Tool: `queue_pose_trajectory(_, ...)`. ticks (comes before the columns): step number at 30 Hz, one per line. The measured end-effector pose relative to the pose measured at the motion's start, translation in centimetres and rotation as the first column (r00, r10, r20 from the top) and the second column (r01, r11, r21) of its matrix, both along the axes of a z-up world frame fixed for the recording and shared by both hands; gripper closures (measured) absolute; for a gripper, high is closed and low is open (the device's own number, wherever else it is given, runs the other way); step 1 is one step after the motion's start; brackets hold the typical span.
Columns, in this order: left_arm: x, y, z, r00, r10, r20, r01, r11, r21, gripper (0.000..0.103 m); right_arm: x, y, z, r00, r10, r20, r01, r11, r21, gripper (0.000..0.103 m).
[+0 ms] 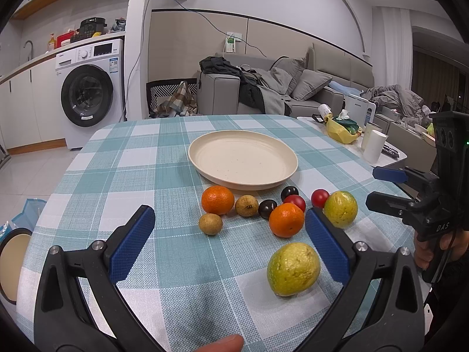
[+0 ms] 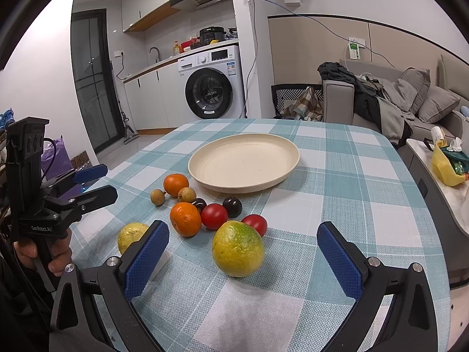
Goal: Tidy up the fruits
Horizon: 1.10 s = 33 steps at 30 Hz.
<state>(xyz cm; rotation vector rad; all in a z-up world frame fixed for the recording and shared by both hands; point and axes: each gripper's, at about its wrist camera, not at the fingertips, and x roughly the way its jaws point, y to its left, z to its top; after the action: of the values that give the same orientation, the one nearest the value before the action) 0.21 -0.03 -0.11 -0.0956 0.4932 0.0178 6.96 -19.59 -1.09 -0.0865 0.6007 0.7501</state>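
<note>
Checked cloth covers the table (image 1: pixel 123 158), with an empty plate (image 1: pixel 243 158) behind loose fruit. Both the left gripper (image 1: pixel 231 243) and right gripper (image 2: pixel 243 252) gape wide, holding nothing. Sorting seems unstarted; next, closing on the nearest yellow-green fruit (image 2: pixel 237 248).

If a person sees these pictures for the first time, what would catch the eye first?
Probably the empty cream plate in the middle of the checked tablecloth. Just in front of it lies a bright cluster of fruit, with two oranges and a large yellow-green fruit nearest the open right hand-held gripper.
</note>
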Motion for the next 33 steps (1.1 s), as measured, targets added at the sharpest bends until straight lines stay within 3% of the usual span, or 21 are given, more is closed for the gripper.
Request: queue_pose_trajectory(33, -0.20, -0.50, -0.37, 1.000, 0.001, -0.005, -0.001, 1.000, 0.002, 0.001, 0.56, 0.02, -0.35, 0.999, -0.014, -0.030, 0.014, 1.000, -0.010, 0.000)
